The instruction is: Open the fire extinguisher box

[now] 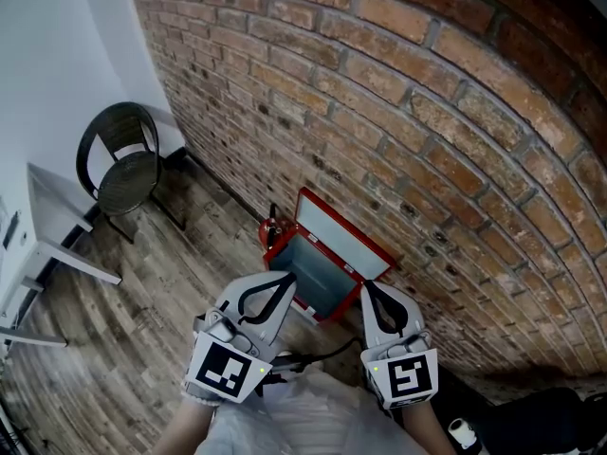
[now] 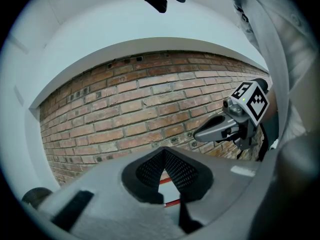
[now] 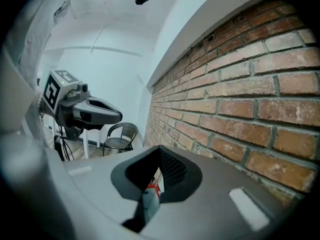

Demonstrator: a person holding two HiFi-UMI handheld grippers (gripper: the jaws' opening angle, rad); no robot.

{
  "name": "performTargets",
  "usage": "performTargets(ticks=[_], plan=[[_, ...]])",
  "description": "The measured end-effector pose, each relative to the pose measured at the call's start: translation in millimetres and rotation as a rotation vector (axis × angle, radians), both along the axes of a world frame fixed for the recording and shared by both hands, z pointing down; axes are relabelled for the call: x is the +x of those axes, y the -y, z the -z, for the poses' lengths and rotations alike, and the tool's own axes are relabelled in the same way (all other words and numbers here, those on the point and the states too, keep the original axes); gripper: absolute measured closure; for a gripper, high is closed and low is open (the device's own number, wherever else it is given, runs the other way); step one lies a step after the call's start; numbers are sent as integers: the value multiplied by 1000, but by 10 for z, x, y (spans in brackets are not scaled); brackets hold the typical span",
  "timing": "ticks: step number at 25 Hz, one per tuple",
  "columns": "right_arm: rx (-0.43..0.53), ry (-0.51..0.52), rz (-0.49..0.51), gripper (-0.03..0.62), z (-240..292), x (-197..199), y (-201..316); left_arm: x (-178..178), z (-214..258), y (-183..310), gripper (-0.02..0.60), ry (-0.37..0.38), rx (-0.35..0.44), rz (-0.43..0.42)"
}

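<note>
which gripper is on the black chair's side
The left gripper, at the head view's left, chair beyond it; the right gripper is nearer the brick wall.

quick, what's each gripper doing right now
Left gripper: closed, tips together, holding nothing.
Right gripper: closed, tips together, holding nothing.

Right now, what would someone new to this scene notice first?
The red fire extinguisher box stands out, on the wood floor against the brick wall, a red extinguisher beside it. The left gripper and right gripper, both shut and empty, point toward it from the bottom of the head view. A black chair sits by the white wall at left.
</note>
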State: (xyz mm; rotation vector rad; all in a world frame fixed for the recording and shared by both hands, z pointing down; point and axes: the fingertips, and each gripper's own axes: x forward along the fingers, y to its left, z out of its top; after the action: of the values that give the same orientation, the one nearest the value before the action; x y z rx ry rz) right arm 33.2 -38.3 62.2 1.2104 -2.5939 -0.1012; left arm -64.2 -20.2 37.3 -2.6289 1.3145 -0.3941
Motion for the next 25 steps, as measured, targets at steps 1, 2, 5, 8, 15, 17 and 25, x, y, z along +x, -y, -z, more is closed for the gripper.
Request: performTargets(ticks=[1, 2, 5, 8, 15, 17, 25], plan=[[1, 0, 1, 585, 1, 1, 4, 4, -5, 7, 583, 2, -2, -1], [1, -1, 2, 585, 2, 2, 7, 9, -6, 12, 583, 4, -2, -2], [9, -14, 5, 585, 4, 7, 19, 32, 0, 26, 583, 9, 4, -8], [23, -38, 12, 585, 0, 0, 29, 50, 1, 40, 583, 11, 6, -14], [20, -36, 16, 585, 5, 4, 54, 89, -11, 67, 583, 22, 4, -21], [23, -35, 16, 585, 7, 5, 67, 100, -16, 77, 583, 25, 1, -23], [27, -38, -3, 585, -13, 46, 106, 148, -35, 111, 583, 29, 2, -27]])
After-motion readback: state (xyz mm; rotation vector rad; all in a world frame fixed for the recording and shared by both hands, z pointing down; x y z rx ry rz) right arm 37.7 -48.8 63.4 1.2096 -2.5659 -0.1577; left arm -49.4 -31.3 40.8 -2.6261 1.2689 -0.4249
